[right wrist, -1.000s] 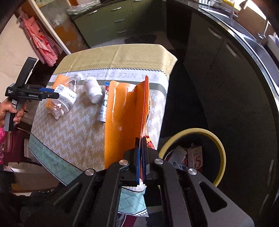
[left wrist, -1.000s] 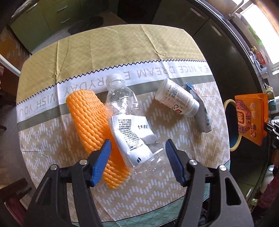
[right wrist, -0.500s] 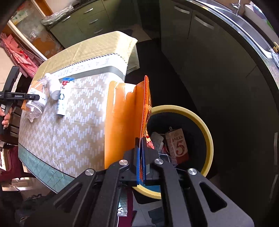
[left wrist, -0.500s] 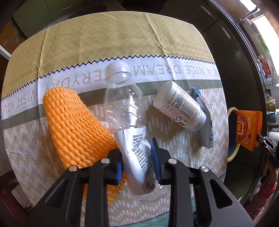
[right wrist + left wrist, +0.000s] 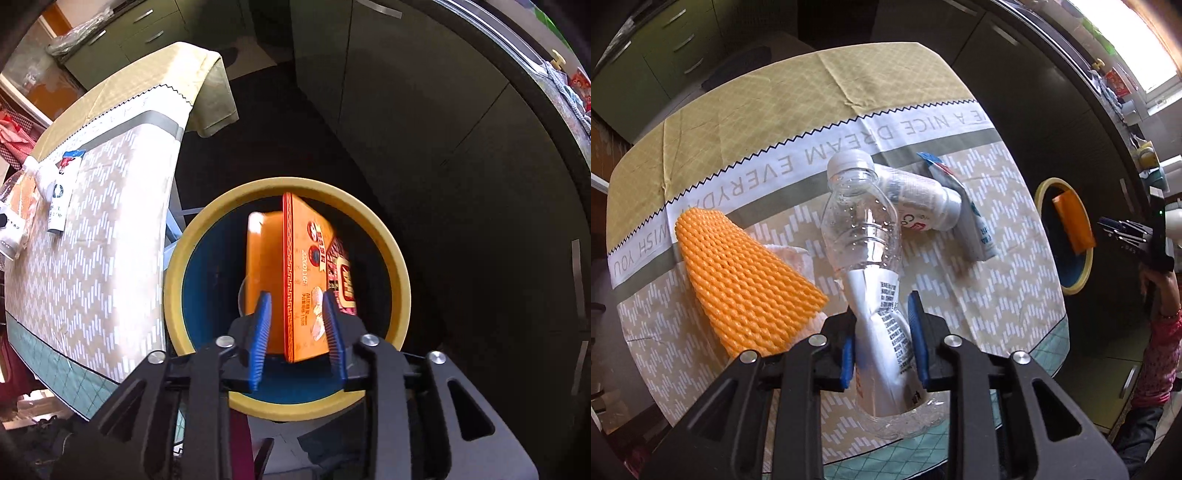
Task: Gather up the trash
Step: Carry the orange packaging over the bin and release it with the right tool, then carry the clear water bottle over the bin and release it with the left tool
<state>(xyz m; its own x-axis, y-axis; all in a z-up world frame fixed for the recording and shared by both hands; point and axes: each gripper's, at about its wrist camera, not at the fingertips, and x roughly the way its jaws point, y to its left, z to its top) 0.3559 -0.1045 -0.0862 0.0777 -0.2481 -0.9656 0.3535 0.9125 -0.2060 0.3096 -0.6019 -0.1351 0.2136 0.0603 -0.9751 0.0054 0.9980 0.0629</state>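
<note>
My left gripper (image 5: 884,336) is shut on a clear plastic bottle (image 5: 862,229) with a white label and holds it tilted above the table. An orange foam net (image 5: 738,280), a white bottle (image 5: 923,203) and a flat packet (image 5: 975,225) lie on the tablecloth (image 5: 775,118). My right gripper (image 5: 297,332) is open above the yellow-rimmed bin (image 5: 400,280). An orange box (image 5: 303,273) stands on edge in the bin between the parted fingers, apart from both pads. The bin (image 5: 1041,195) and the box (image 5: 1073,225) also show in the left wrist view.
The bin stands on the floor beside the table's right edge (image 5: 170,229). Dark cabinets (image 5: 406,92) run behind it. A person's arm in pink (image 5: 1163,332) and the other gripper (image 5: 1126,232) show at the right of the left wrist view.
My left gripper has lifted the clear bottle off the table. My right gripper has moved over the bin and opened, and the orange box has dropped into it.
</note>
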